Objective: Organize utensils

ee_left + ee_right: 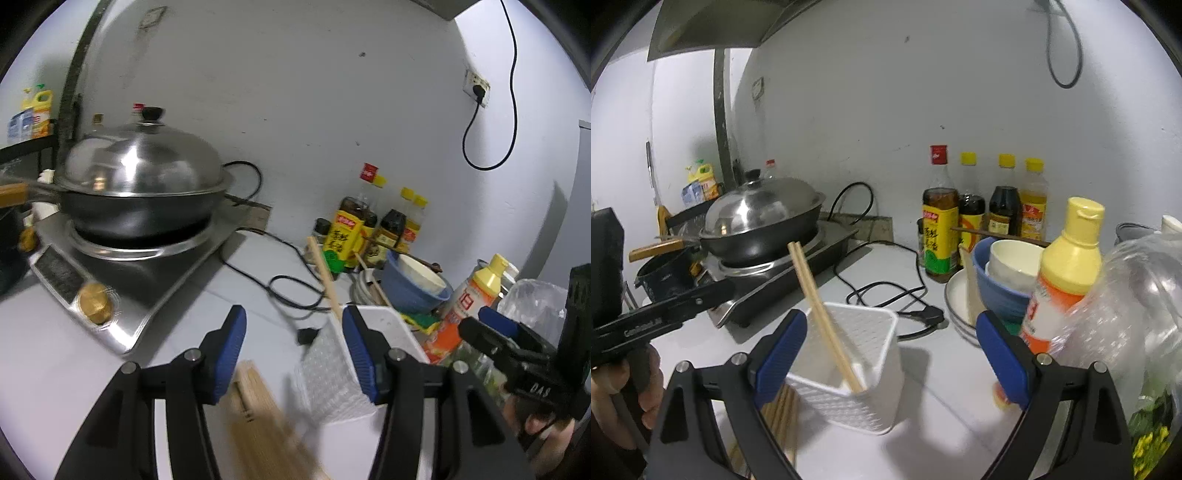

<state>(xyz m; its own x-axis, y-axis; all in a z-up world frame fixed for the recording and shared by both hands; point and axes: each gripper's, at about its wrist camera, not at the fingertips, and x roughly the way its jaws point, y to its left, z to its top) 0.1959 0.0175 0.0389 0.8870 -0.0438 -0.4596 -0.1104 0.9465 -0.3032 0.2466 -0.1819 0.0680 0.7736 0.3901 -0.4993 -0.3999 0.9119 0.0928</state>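
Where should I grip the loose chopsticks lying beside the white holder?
Probably from above with the left gripper, which is open nearest them. The loose chopsticks lie flat in a bundle on the counter left of the white holder, so close across the bundle near mid-length, fingers straddling its width.

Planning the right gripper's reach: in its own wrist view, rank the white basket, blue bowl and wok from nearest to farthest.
1. white basket, just ahead between the open right gripper fingers.
2. blue bowl, ahead to the right.
3. wok, far left on the stove.

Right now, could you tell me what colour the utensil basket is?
White, with a perforated grid pattern; the basket shows best in the right wrist view.
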